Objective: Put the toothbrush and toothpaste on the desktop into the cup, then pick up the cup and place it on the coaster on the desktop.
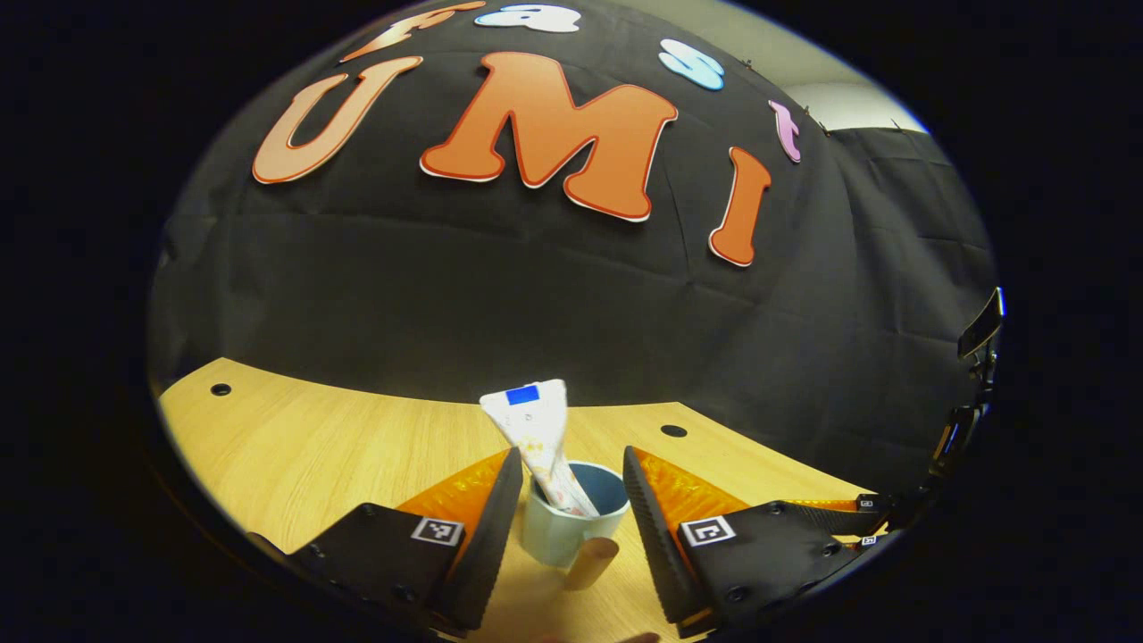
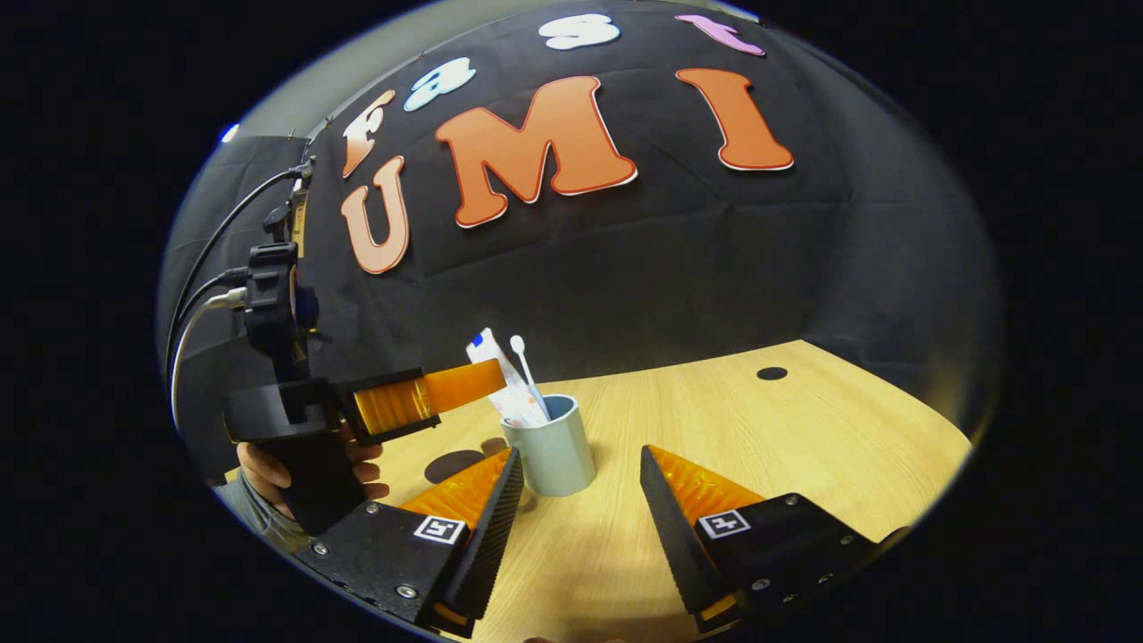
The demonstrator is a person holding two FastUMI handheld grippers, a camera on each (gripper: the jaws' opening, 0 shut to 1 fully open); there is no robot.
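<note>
1. Ribbed fingers of my left gripper [image 1: 571,500] stood apart, flanking the cup [image 1: 571,522] without touching it.
2. That smooth round cup held the flat toothpaste [image 1: 536,429] tube and a thin toothbrush [image 2: 527,371], both leaning.
3. My right gripper [image 2: 576,500] gaped open, the cup just ahead on the wood-grain desktop [image 2: 759,438].

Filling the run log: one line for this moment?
toothpaste, toothbrush: in cup | left claw: open around cup | right claw: open, empty | coaster: bare
</note>
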